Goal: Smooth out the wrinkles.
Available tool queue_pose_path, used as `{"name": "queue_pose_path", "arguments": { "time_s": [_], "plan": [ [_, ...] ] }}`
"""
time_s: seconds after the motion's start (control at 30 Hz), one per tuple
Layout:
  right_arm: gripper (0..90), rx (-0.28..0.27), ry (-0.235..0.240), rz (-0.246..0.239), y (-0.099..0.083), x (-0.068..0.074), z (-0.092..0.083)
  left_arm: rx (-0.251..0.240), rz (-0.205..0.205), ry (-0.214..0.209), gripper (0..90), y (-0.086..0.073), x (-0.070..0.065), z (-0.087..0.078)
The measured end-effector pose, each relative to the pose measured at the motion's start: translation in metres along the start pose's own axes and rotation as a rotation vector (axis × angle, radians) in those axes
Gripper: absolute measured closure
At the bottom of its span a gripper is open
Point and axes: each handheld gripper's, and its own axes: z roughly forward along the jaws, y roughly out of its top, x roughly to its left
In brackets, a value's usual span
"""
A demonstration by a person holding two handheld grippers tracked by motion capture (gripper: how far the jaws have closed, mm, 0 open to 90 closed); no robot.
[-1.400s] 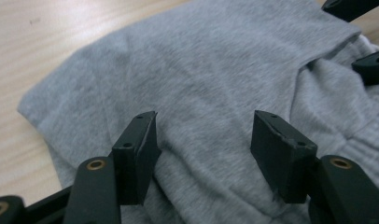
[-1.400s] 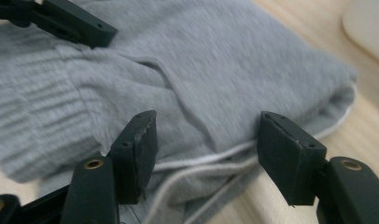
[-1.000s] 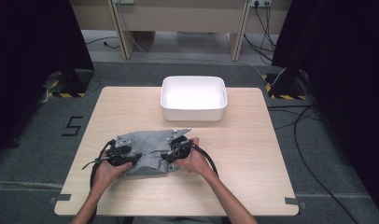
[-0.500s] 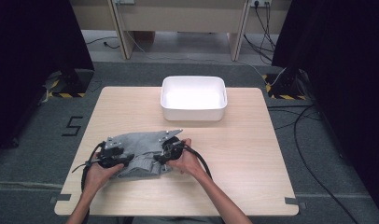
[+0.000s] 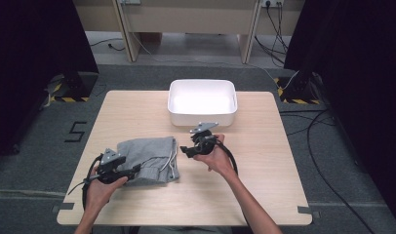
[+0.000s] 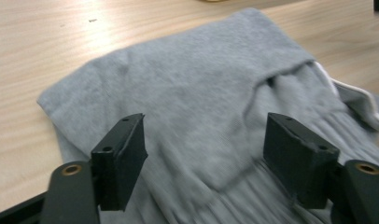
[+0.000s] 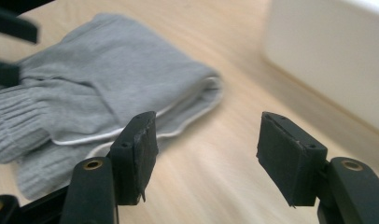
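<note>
1. The room is dim at the sides: dark curtains hang at nine and three o'clock, a grey carpeted floor carries loose cables and yellow-black hazard tape, and pale furniture legs stand at twelve o'clock.
2. The desk is a light wood top, bare apart from a white plastic tub at twelve o'clock and a folded pair of grey sweatpants at about seven o'clock from the tub.
3. The sweatpants lie flat in a compact fold, ribbed cuff and white drawcord showing along the edge at three o'clock.
4. The left gripper hovers low over the fold at its eight o'clock corner; its jaws have just been opening and now stand wide, with cloth below them but nothing clamped.
5. The right gripper hangs above bare wood between the garment and the tub, jaws wide and empty.
6. Risk: with neither gripper pinning it, the fold could spring loose, since the top layer looks soft and thick.
7. Risk: a one-sided pick-up would likely let the bundle unroll and droop.
8. Risk: the drawcord could snag a jaw and drag the fold open.
9. Risk: the bundle looks nearly as wide as the tub, so it could catch on the rim if carried there.
</note>
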Motion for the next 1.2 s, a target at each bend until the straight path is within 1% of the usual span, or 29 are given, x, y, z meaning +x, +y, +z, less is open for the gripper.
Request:
{"name": "queue_pose_path", "arguments": {
  "time_s": [0.07, 0.13, 0.2, 0.27, 0.33, 0.43, 0.6, 0.7, 0.87, 0.9, 1.0, 1.13, 1.2],
  "plan": [
    [38.4, -0.014, -0.025, 0.019, 0.000, -0.010, -0.012, 0.006, -0.004, -0.008, 26.0, -0.005, -0.006, -0.004],
    [38.5, -0.033, -0.050, 0.038, 0.000, -0.020, -0.023, 0.004, -0.009, -0.013, 22.1, -0.009, -0.010, -0.007],
    [38.6, -0.042, -0.070, 0.058, -0.001, -0.028, -0.034, 0.000, -0.011, -0.018, 22.4, -0.013, -0.014, -0.010],
    [38.6, -0.046, -0.098, 0.063, -0.002, -0.036, -0.042, -0.006, -0.013, -0.013, 22.2, -0.017, -0.017, -0.014],
    [38.6, -0.049, -0.117, 0.072, -0.003, -0.043, -0.048, -0.011, -0.010, -0.013, 21.9, -0.020, -0.019, -0.018],
    [38.8, -0.054, -0.146, 0.093, -0.005, -0.055, -0.056, -0.001, -0.003, -0.021, 20.8, -0.026, -0.024, -0.021],
    [39.0, -0.054, -0.188, 0.129, -0.009, -0.073, -0.065, 0.008, 0.006, -0.031, 20.7, -0.033, -0.030, -0.023],
    [39.0, -0.050, -0.206, 0.140, -0.010, -0.081, -0.071, 0.012, 0.015, -0.024, 20.4, -0.036, -0.033, -0.023],
    [39.1, -0.060, -0.229, 0.164, -0.011, -0.092, -0.079, 0.012, 0.039, -0.003, 19.8, -0.041, -0.039, -0.026],
    [39.3, -0.060, -0.228, 0.177, -0.011, -0.094, -0.080, 0.012, 0.042, -0.001, 19.7, -0.042, -0.039, -0.026],
    [39.3, -0.063, -0.246, 0.187, -0.012, -0.101, -0.083, 0.015, 0.047, 0.005, 19.6, -0.047, -0.041, -0.028],
    [39.3, -0.056, -0.268, 0.213, -0.013, -0.111, -0.085, 0.014, 0.042, 0.006, 19.6, -0.052, -0.043, -0.032],
    [39.3, -0.054, -0.279, 0.223, -0.013, -0.116, -0.084, 0.021, 0.046, 0.011, 19.7, -0.056, -0.044, -0.033]
  ]
}}
